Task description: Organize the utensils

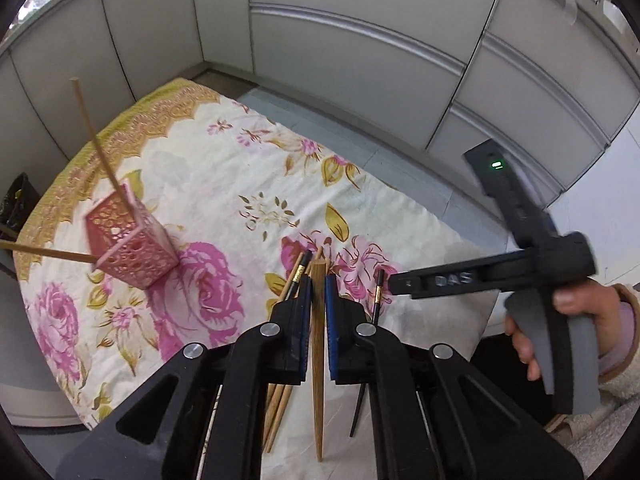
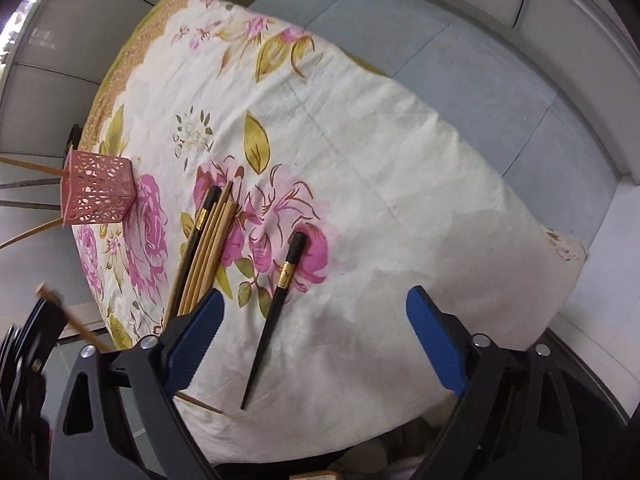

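Note:
My left gripper is shut on a wooden chopstick, held above the flowered cloth. A pink perforated holder stands to the left with several chopsticks in it; it also shows in the right wrist view. A bundle of wooden chopsticks with one black one lies on the cloth. A single black chopstick lies to its right, between the open, empty jaws of my right gripper. The right gripper's body shows in the left wrist view.
The cloth covers a small table. Grey cabinet panels stand behind it and grey floor lies around it. The person's hand holds the right gripper at the right.

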A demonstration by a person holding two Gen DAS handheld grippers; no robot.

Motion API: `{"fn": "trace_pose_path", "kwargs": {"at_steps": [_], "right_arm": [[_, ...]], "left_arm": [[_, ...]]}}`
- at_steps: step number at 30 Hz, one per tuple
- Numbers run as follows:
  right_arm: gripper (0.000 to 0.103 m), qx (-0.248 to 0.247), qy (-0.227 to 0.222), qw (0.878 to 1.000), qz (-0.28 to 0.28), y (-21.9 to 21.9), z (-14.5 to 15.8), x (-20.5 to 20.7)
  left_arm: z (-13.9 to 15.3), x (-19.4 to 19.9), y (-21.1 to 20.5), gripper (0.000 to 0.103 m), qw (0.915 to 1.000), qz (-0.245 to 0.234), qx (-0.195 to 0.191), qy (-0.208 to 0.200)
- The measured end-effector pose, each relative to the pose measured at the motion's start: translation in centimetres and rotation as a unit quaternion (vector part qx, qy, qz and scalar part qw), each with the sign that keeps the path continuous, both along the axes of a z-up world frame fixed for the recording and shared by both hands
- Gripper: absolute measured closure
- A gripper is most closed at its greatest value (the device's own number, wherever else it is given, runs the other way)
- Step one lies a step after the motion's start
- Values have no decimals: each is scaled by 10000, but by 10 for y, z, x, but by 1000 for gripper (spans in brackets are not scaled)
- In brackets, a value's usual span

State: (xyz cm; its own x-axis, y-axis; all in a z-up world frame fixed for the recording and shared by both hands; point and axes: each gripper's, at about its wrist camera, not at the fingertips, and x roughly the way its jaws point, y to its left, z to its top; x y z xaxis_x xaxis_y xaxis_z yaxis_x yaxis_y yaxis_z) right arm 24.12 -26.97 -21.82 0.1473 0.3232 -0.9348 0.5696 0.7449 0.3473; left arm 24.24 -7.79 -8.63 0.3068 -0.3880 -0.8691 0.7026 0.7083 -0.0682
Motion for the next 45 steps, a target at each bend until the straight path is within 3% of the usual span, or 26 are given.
{"fn": "trace_pose_path", "kwargs": {"at_steps": [1,3,8,14,23,34,39,45], "right_arm": [[29,13,118,9999,-56,4,-4,5],[48,31,306,9995,-105,11,-7,14],[62,-94,704,9972,-233,28,-18,26],[92,-401,848,9943,-503,40,-23,37],[96,-328,263,9978,-509,42,-16,23],[96,-663,-1328,9886,256,47,108,-4],[96,-654,-2034,9756,509,46,177,-7],[96,-676,-2871,9531,680,49,256,10]], "left_arm": [[8,-5,6,97,9999,40,-86,-94],[24,-12,17,97,9993,90,-252,-276],[48,-29,35,97,9969,58,-571,-536],[57,-39,51,97,9942,129,-802,-707],[80,-43,67,97,9878,453,-1144,-953],[125,-56,65,97,9794,731,-1308,-1351],[154,-51,60,97,9740,889,-1305,-1628],[186,-24,69,97,9573,1446,-1483,-2018]]}}
